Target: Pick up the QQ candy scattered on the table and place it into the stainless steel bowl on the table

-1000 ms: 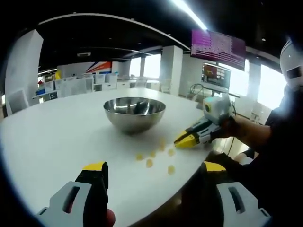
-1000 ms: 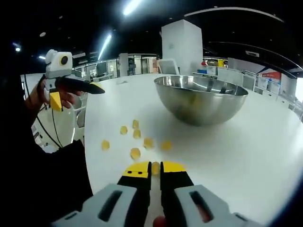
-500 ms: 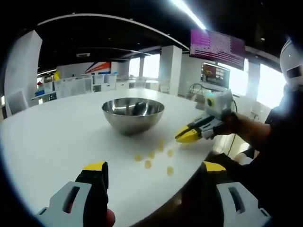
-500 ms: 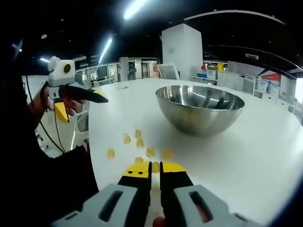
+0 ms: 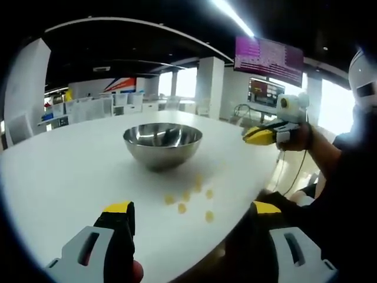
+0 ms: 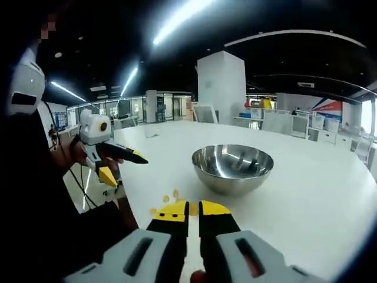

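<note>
Left gripper view: five candies (image 5: 182,207) (all yellow), one bowl (image 5: 162,142).

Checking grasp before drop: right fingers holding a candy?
Yes: right gripper fingers are closed on a yellow candy, raised above the table short of the bowl.

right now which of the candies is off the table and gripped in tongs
The yellow candy pinched between the right tongs' yellow tips. The other candies lie loose on the white table in front of the steel bowl.

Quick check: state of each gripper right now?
Left gripper: open, holding nothing.
Right gripper: shut on a candy.
</note>
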The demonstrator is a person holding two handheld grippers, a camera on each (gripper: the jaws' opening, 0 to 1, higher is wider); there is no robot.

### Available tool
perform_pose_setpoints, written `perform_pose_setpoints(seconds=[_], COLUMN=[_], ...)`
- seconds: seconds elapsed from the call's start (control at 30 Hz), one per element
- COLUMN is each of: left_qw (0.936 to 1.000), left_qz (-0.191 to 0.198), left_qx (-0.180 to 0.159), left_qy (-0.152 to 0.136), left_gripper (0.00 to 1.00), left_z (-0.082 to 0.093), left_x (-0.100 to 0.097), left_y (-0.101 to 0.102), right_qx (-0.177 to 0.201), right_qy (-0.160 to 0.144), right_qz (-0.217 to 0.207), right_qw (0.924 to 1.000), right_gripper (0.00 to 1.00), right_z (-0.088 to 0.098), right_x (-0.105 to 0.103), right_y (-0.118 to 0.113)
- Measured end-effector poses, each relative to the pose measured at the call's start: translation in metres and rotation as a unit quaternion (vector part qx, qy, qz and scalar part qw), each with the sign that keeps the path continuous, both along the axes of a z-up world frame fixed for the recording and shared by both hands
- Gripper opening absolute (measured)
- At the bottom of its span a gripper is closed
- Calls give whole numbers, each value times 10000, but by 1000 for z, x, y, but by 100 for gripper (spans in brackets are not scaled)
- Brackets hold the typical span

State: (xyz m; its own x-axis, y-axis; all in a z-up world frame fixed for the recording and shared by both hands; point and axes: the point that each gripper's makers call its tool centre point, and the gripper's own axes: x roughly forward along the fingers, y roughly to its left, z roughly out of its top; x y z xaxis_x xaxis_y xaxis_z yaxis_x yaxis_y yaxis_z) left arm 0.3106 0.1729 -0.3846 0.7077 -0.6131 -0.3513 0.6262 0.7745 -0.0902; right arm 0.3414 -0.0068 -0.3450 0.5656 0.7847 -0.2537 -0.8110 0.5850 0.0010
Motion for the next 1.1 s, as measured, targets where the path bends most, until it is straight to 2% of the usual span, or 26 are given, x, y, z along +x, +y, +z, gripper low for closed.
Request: perform_pose_setpoints(seconds=[0.3,0.53,0.73,0.9,1.1], left_qw=[10000,10000,10000,9999,9999], left_qz=[13,-32,-38,-88,-36], left_qx=[7,21,-10,-42,-63], left_qy=[-25,-18,-44,-71,-82], left_gripper=[80,80,80,80,80], left_z=[2,2,4,5,5], left_x=[0,0,5,4,2], left_y=[-1,-4,-3,-5,1], right_qx=[122,158,68,-131,-363], right_qy=[-112,-138,-303,-482,-416], right_qz=[-464,-527,-404,-180,10], right_qw=[9988,9984,9987,9986,9985], right_gripper=[8,8,7,7,7], right_z=[11,13,29,45,45], right_x=[-2,7,37,76,118], right_y=[-42,-43,-28,-5,23])
